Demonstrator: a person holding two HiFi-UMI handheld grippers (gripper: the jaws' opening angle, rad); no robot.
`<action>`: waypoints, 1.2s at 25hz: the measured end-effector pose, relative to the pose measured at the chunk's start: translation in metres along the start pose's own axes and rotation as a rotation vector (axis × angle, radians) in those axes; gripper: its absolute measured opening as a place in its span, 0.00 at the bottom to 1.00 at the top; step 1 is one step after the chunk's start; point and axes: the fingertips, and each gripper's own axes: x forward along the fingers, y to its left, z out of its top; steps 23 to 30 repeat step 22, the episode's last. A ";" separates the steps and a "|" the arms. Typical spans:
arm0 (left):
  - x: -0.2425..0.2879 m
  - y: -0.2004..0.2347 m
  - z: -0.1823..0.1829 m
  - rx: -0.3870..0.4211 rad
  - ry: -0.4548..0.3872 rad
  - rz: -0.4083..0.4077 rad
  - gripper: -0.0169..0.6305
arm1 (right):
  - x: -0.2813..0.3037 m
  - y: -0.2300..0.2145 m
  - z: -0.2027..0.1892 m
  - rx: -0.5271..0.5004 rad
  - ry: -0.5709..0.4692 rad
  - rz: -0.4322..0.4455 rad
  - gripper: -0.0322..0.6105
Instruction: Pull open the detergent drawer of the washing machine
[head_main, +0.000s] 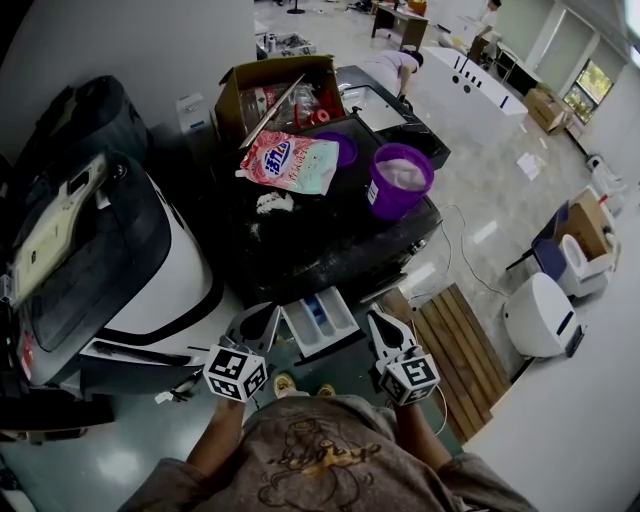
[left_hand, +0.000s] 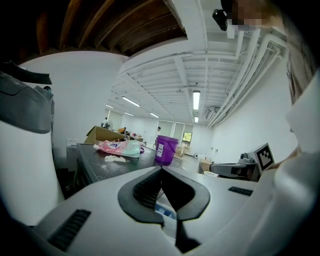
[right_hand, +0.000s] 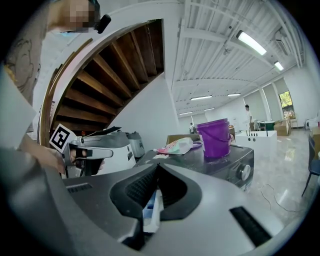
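Head view, looking steeply down.
- Washing machine (head_main: 300, 245), dark top, sits at frame centre.
- Detergent drawer (head_main: 320, 322): white tray with a blue insert. It stands out from the machine's front edge at lower centre, already pulled open, compartments in plain sight.
- Left gripper (head_main: 270, 312): just left of the drawer. Its own view shows the two dark pads meeting at the tips, with nothing pinched. A bit of the white-and-blue tray shows through the gap beneath them.
- Right gripper (head_main: 376, 320): just right of the drawer. Jaws are together tip to tip and empty, and the tray again shows only behind and below the pads.
- Neither gripper has hold of the drawer, which lies between them.

On the machine top:
- Purple bucket (head_main: 400, 180), upright, right of centre.
- Pink detergent pouch (head_main: 290, 162), lying flat left of the bucket.
- Patch of white powder (head_main: 272, 203), below the pouch.
- Open cardboard box (head_main: 272, 92), at the far edge, upper centre.

Surroundings:
- Bulky white-and-dark appliance (head_main: 110, 260), fills the left of the frame.
- Wooden pallet (head_main: 460, 355), on the floor, lower right.
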 end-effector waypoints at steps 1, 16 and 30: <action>-0.001 0.000 0.000 -0.002 0.001 0.001 0.06 | 0.000 0.001 0.000 0.003 -0.002 0.000 0.06; -0.010 0.006 -0.002 -0.023 -0.003 0.021 0.06 | 0.000 0.004 -0.006 0.011 -0.001 0.003 0.06; -0.009 0.005 -0.001 -0.029 -0.007 0.021 0.06 | 0.000 0.003 -0.010 0.017 0.005 0.002 0.06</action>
